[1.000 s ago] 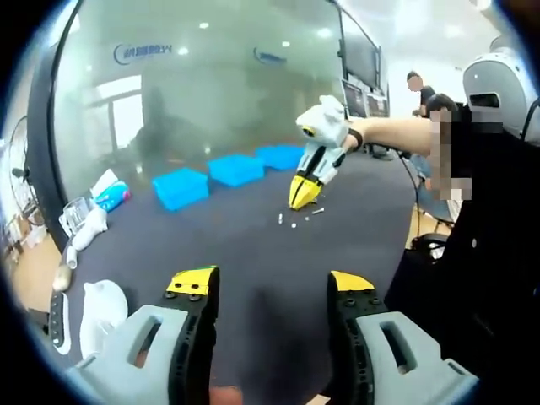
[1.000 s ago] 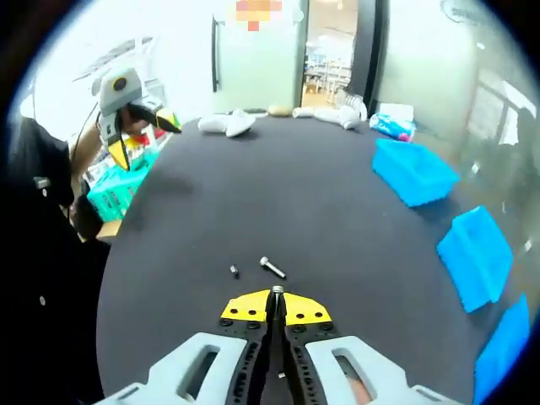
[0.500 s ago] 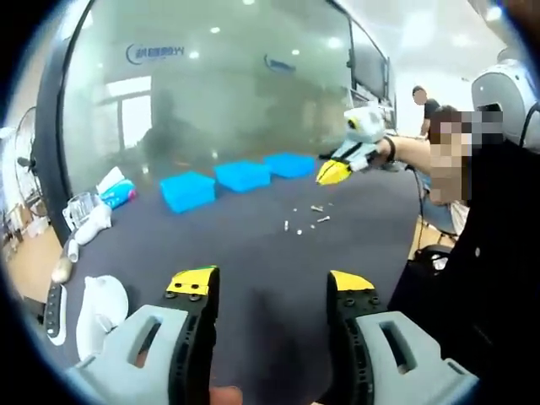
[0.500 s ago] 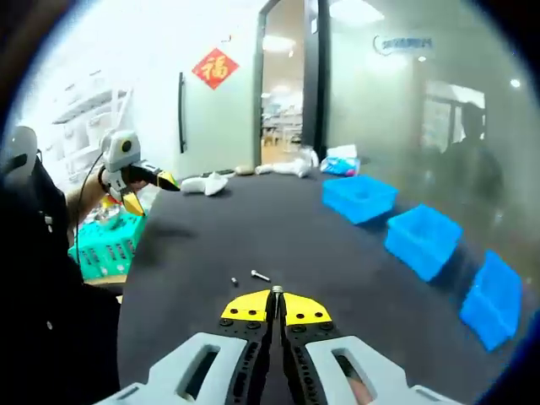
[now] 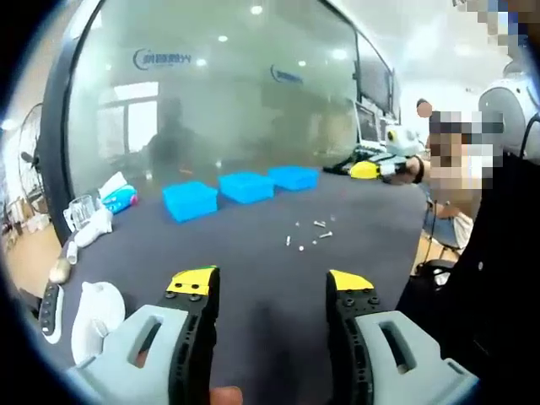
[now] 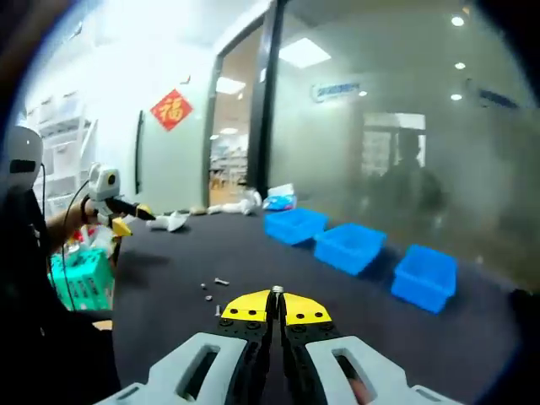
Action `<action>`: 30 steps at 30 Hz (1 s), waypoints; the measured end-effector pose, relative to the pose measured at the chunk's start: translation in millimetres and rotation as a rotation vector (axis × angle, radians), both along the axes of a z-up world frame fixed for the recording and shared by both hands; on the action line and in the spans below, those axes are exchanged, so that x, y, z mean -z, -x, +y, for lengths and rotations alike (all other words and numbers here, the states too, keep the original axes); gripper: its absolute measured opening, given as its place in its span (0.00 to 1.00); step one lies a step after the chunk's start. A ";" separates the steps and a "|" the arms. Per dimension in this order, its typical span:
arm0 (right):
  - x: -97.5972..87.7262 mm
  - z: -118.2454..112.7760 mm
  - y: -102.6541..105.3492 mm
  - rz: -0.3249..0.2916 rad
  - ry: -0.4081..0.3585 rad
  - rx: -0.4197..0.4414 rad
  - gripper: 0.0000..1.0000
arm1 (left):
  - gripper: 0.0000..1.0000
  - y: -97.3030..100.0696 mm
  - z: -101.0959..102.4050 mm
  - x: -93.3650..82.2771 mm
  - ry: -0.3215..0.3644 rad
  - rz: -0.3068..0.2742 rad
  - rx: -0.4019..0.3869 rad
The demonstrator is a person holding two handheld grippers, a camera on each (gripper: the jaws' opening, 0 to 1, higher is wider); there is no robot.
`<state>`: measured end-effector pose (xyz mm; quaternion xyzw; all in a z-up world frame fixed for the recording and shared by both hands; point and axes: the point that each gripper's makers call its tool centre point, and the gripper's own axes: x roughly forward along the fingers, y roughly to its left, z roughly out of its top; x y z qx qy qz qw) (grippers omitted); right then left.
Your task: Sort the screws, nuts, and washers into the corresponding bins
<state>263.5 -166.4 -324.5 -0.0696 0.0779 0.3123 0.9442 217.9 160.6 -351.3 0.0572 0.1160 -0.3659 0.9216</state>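
Note:
Three blue bins [image 5: 189, 200] [image 5: 245, 186] [image 5: 294, 177] stand in a row at the far side of the dark table [image 5: 253, 253]. A few loose screws and small parts [image 5: 308, 234] lie in front of them. My left gripper [image 5: 270, 285] is open with nothing between its jaws, low over the near table edge. My right gripper [image 6: 276, 297] is shut on a small silver part at its tips, raised above the table. It appears in the left gripper view as the right gripper [image 5: 368, 170], off to the right of the parts. The bins [image 6: 348, 246], loose parts [image 6: 215, 291] and left gripper [image 6: 128, 218] also appear in the right gripper view.
White items [image 5: 97, 308], a remote [image 5: 49, 308], a plastic cup [image 5: 80, 211] and a tissue pack [image 5: 116, 196] lie at the table's left end. A green basket [image 6: 80, 278] stands off the table. A glass wall rises behind the bins. A person stands at the right.
My right gripper has risen from the loose parts and swung up and away to the right, still shut on the small part. Its view has tilted upward. The left gripper has barely moved.

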 end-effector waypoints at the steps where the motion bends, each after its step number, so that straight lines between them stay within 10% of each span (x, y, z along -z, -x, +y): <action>1: -1.8 -5.0 1.0 -0.015 -0.006 0.017 0.01 | 0.49 -0.3 -0.3 0.0 0.000 -0.001 -0.002; 14: -9.5 -47.7 -19.6 -0.078 -0.013 0.178 0.01 | 0.49 -0.4 -3.7 -2.1 0.003 -0.009 -0.006; 30: -18.9 -74.4 -95.1 -0.091 0.011 0.244 0.01 | 0.49 -1.9 2.6 1.6 0.015 -0.003 -0.029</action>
